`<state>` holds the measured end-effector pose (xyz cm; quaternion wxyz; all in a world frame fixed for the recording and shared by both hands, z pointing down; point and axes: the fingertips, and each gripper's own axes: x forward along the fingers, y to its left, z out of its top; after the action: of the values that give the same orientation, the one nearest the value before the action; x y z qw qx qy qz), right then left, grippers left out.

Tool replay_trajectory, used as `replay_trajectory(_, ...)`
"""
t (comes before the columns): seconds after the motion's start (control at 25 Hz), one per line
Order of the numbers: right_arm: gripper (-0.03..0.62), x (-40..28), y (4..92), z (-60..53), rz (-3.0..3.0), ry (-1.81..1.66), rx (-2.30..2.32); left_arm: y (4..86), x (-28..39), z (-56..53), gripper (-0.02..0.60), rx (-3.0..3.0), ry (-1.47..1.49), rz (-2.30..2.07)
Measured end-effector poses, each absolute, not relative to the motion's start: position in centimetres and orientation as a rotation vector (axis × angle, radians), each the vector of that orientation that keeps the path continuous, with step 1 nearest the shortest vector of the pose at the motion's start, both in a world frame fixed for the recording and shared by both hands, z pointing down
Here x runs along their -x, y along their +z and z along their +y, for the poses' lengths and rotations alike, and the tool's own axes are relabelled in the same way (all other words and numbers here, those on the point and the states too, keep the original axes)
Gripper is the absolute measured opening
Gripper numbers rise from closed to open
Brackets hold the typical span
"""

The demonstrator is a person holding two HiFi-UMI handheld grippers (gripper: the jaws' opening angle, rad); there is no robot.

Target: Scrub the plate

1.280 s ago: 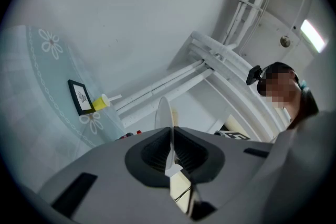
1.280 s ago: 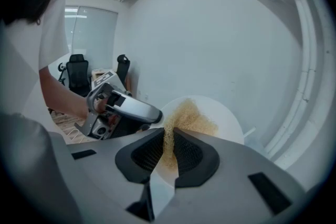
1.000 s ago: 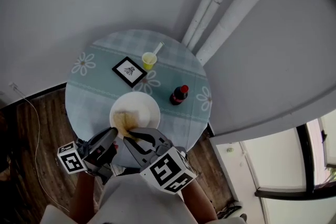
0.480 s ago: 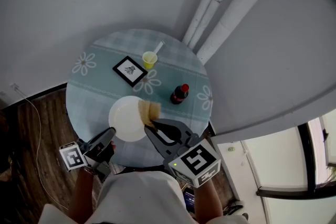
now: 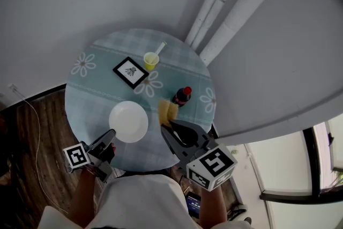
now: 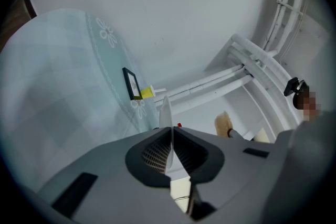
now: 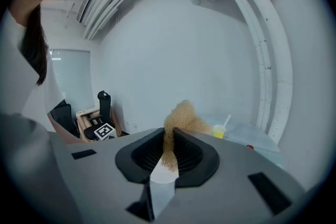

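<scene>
A white plate (image 5: 128,122) lies flat over the near side of the round table (image 5: 91,99); whether it rests on the cloth I cannot tell. My left gripper (image 5: 110,135) is shut on its near rim. In the left gripper view the plate (image 6: 166,113) shows edge-on between the jaws of my left gripper (image 6: 169,131). My right gripper (image 5: 167,125) is shut on a tan sponge (image 5: 167,110), held to the right of the plate and apart from it. The sponge (image 7: 181,117) sticks out past the jaws of my right gripper (image 7: 170,132).
A dark bottle with a red cap (image 5: 182,96) stands just beyond the sponge. A yellow cup with a straw (image 5: 151,60) and a black-framed picture (image 5: 131,72) sit farther back. White pipes (image 5: 230,2) run up the wall behind the table.
The sponge has come off the plate and moved right, toward the bottle. The plate has sunk lower and shifted slightly left with my left gripper.
</scene>
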<state>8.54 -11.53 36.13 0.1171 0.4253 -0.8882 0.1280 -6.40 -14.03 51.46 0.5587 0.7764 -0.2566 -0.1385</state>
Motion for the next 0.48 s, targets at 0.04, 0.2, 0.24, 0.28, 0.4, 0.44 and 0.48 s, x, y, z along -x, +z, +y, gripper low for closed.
replay_trajectory(0.04,0.061,-8.7,36.1,-11.6,-2.601,0.378,-1.251,52.0,6.4,-14.1,0.021,-1.817,-0.317,-0.617)
replay_trajectory(0.2,0.061,-9.4,35.8,-11.8,-2.615,0.404,-1.282,53.8,6.6,-14.3,0.021,-1.752,-0.294,-0.651)
replay_trajectory(0.24,0.061,-9.6,35.8,-11.8,-2.614,0.405,-1.287,54.2,6.6,-14.3,0.021,-1.733,-0.297,-0.653)
replay_trajectory(0.28,0.061,-9.7,35.8,-11.9,-2.611,0.405,-1.289,54.5,6.6,-14.3,0.021,-1.712,-0.3,-0.655)
replay_trajectory(0.4,0.061,-10.0,36.1,-12.0,-2.6,0.409,-1.29,55.7,6.7,-14.4,0.021,-1.692,-0.282,-0.672)
replay_trajectory(0.44,0.061,-10.1,36.2,-12.0,-2.6,0.414,-1.29,56.1,6.7,-14.5,0.021,-1.695,-0.273,-0.677)
replay_trajectory(0.48,0.061,-10.2,36.3,-12.0,-2.601,0.42,-1.29,56.3,6.7,-14.4,0.021,-1.687,-0.272,-0.678)
